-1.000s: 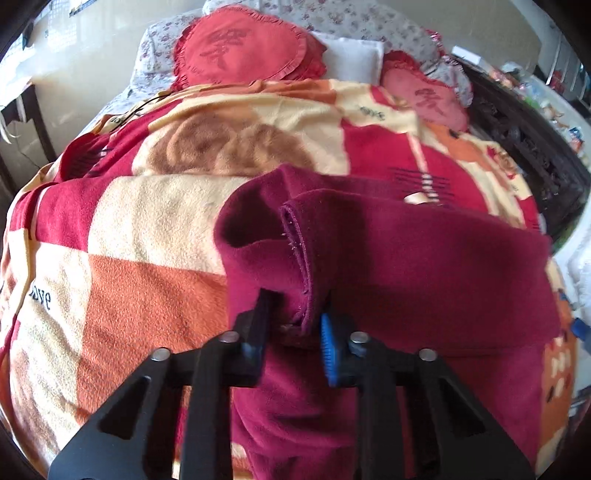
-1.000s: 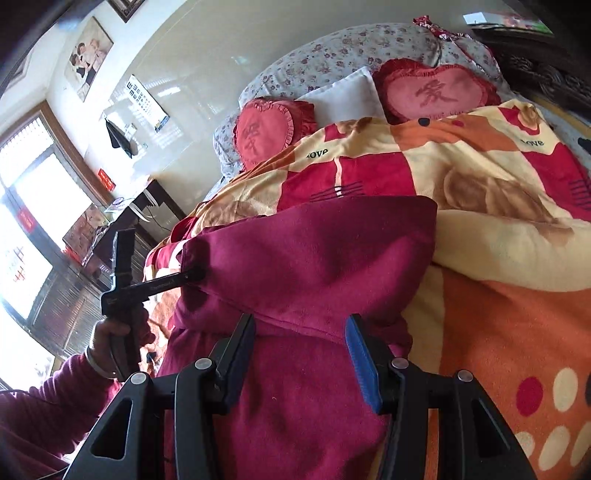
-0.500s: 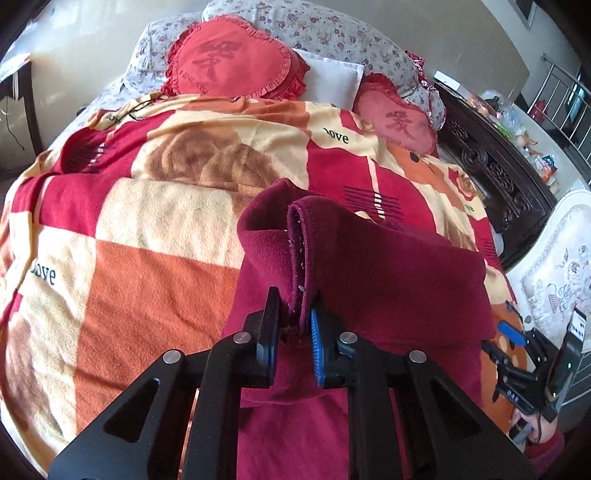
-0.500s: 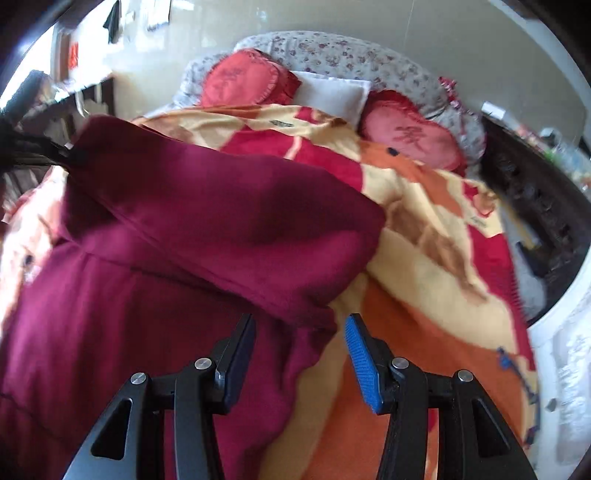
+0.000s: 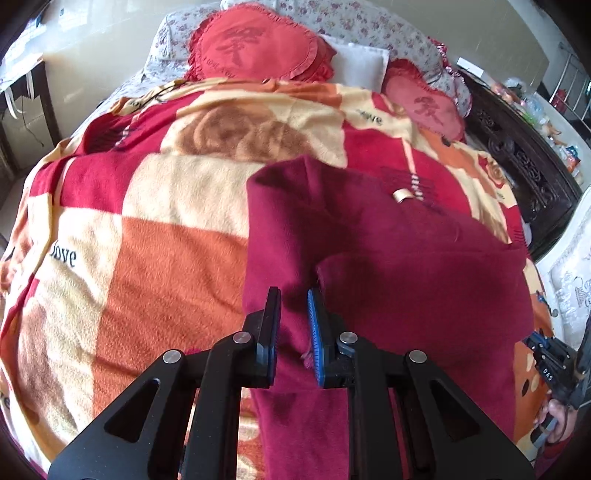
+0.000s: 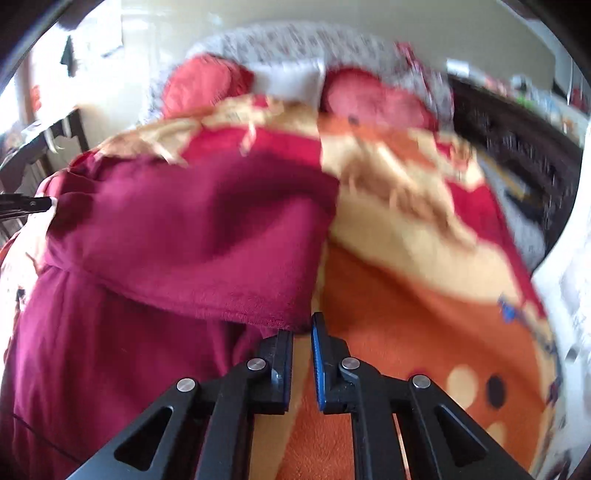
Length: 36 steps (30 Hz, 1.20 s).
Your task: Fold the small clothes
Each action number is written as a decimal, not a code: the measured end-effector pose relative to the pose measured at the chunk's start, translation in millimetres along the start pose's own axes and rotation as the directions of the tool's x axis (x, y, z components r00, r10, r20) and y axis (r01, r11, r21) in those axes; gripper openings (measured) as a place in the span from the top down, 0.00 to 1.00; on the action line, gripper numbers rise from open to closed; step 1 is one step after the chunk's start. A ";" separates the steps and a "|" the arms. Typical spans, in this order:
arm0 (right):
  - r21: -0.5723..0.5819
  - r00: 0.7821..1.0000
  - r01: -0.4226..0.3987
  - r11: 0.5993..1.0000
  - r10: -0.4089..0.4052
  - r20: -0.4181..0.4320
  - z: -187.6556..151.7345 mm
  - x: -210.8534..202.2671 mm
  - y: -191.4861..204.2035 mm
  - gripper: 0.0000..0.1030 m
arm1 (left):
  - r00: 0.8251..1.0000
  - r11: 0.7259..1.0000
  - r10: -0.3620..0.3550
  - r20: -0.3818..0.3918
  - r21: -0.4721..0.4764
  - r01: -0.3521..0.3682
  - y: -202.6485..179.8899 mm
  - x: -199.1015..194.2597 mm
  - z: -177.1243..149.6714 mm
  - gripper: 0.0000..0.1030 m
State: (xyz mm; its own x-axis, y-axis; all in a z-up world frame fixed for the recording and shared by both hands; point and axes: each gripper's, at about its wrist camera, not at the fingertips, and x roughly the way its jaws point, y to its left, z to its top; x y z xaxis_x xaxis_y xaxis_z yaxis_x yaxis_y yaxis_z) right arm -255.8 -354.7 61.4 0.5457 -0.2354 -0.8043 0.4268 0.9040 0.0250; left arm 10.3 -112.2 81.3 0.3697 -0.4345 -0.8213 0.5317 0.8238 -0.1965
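One maroon garment (image 5: 406, 266) lies on one blanket (image 5: 155, 266) that covers one bed (image 5: 369, 26). At the head there are two red heart cushions, a big one (image 5: 255, 48) and a smaller one (image 5: 428, 107), with one white pillow (image 5: 360, 64) between them. Two tongs show, the left (image 5: 294, 325) and the right (image 6: 301, 350).

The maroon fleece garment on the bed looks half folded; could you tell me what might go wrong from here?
1. The left gripper stands open with nothing clamped, so the folded flap of the maroon fleece garment may spring back.
2. The right gripper, nearly closed at the flap's corner, may pinch the blanket too.
3. The right wrist view is blurred by motion; a fast grab could skew the fold.
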 end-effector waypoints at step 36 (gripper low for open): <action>0.164 0.987 -0.157 0.974 0.158 0.009 52.4 12.4 -8.1 0.70 | 0.995 0.995 0.097 -0.005 0.036 -0.097 -23.0 52.1 -10.8 0.84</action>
State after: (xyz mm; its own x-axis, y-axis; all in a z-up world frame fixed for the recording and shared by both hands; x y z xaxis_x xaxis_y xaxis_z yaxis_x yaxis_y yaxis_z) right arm -214.7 -383.7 82.4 0.6128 -0.0931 -0.7847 0.4478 0.8591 0.2478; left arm 9.1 -149.9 37.2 0.4155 -0.3507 -0.8393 0.5208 0.8482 -0.0967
